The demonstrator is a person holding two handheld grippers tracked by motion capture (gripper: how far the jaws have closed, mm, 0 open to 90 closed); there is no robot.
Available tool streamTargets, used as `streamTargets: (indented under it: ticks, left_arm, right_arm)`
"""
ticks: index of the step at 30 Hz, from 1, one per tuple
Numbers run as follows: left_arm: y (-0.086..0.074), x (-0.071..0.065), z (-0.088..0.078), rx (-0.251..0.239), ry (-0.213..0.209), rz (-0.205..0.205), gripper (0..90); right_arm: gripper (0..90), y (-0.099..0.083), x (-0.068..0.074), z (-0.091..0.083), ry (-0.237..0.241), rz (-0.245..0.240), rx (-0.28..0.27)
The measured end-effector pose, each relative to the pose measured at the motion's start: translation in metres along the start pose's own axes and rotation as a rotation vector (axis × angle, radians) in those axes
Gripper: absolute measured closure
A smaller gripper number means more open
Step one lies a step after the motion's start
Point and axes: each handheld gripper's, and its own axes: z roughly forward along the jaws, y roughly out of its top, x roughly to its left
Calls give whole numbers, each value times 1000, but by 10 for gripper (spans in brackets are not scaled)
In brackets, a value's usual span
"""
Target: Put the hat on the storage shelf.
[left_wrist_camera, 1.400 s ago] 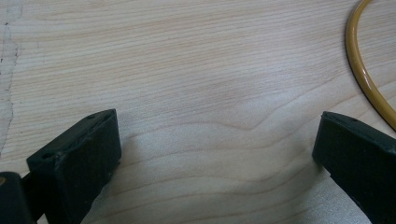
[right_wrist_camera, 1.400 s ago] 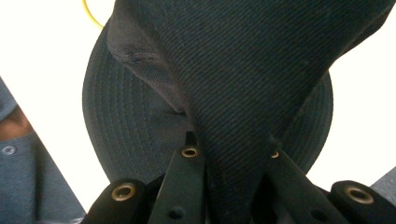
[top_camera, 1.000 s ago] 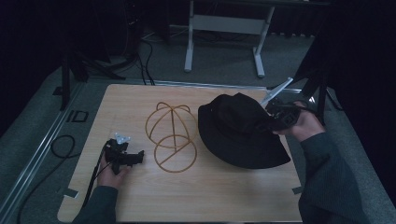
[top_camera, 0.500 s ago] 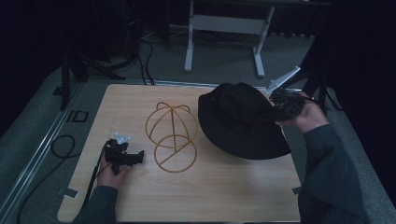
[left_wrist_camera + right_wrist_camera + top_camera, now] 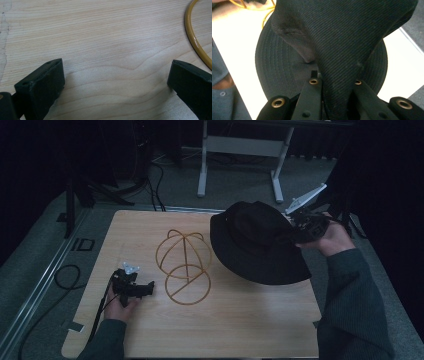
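Black hat [image 5: 256, 242] at right half of wooden table [image 5: 240, 320], tilted, right side lifted off the surface, lower brim edge near the table's right edge. Wide stitched brim and rounded crown visible from above. In right gripper view, hat [image 5: 342, 45] close up: dark twill fabric bunched and pulled up between the two black jaws, stitched brim spread out below.

Right gripper [image 5: 302, 227] at hat's right side, held in right hand [image 5: 332, 237], grey plate on top angled upward. Jaws clamped together on a fold of hat cloth, per right gripper view [image 5: 334, 82]; fabric fills the narrow gap between them.

Yellow wire hat stand [image 5: 184, 265] just left of hat, on table centre: domed frame of thin hoops over a round base ring with a crossbar. Hat brim near the frame's right side; touching or not, cannot tell. Bit of the same yellow wire [image 5: 265, 8] at top left of right gripper view, beyond the hat.

Left gripper [image 5: 134, 287] resting low on table at left, near stand's base ring, held in left hand [image 5: 117, 302], cable trailing back toward table's near edge. Jaws wide apart, nothing between them; left gripper view [image 5: 115, 87] shows bare wood grain in the gap and a curve of the yellow wire [image 5: 192, 37] at upper right.

Grey carpet [image 5: 30, 265] around table; white-legged frame [image 5: 240, 150] beyond far edge.
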Motion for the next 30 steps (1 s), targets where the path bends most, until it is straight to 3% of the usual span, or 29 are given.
streamTargets:
  ticks: [11, 24, 30]
  left_arm:
    - [0, 0, 0, 2, 0, 2, 13]
    - [0, 0, 0, 3, 1, 4, 13]
    - [0, 0, 0, 3, 0, 5, 13]
  right_arm:
    - [872, 5, -3, -14, -9, 24, -63]
    - [872, 21, 1, -20, -7, -10, -90]
    - [873, 28, 2, -24, 7, -21, -130]
